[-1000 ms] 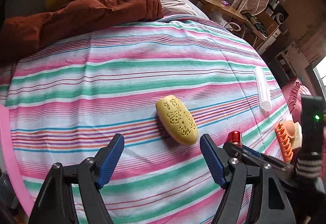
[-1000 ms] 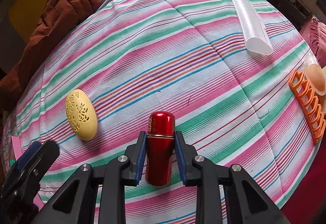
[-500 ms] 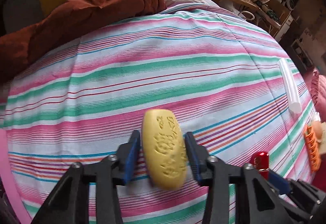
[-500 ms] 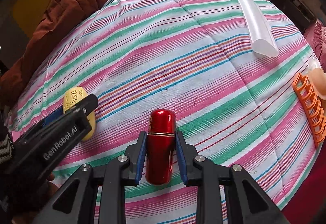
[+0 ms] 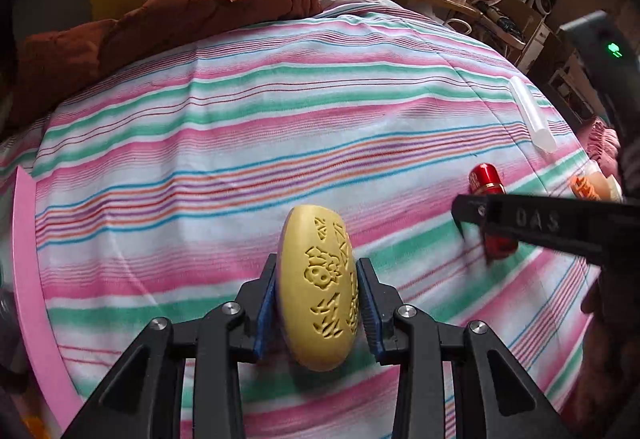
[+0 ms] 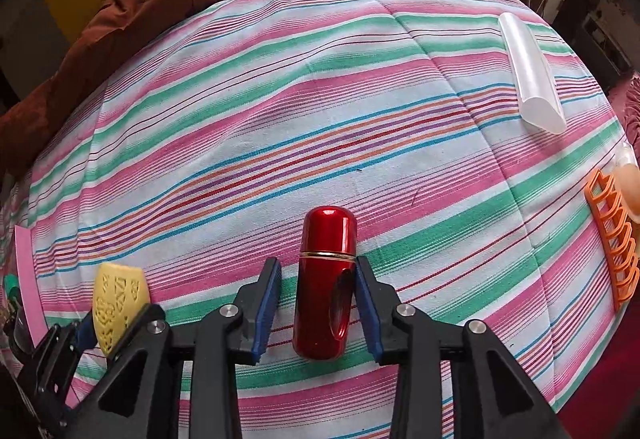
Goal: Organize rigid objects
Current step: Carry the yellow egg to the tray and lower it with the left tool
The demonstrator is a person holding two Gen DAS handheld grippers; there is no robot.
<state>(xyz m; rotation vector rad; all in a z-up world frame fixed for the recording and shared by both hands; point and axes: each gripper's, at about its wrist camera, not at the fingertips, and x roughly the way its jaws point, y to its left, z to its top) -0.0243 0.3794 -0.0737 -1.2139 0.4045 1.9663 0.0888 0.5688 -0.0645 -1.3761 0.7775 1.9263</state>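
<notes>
- The left tongs are clamped on the yellow oval case, both blue pads pressing its flat sides; its long axis runs straight out along the fingers, away from the camera
- The case sits over the striped bedspread, to the left of the red bottle (whether it is lifted clear of the cloth I cannot tell)
- The right tongs have just been opening: the jaws stand apart around the red bottle, a gap showing on the left side, the right pad very near or just touching it
- The red bottle lies on the bedspread between those jaws, its long axis also along the fingers, rounded cap pointing away
- Taking the red bottle as the mark: the clear tube lies far beyond it to the right, the orange rack to its right at the bed's edge, the brown quilt far beyond to the left
- Judgement: the left hand has the only firm hold, so the case goes next, and the bottle looks set down
</notes>
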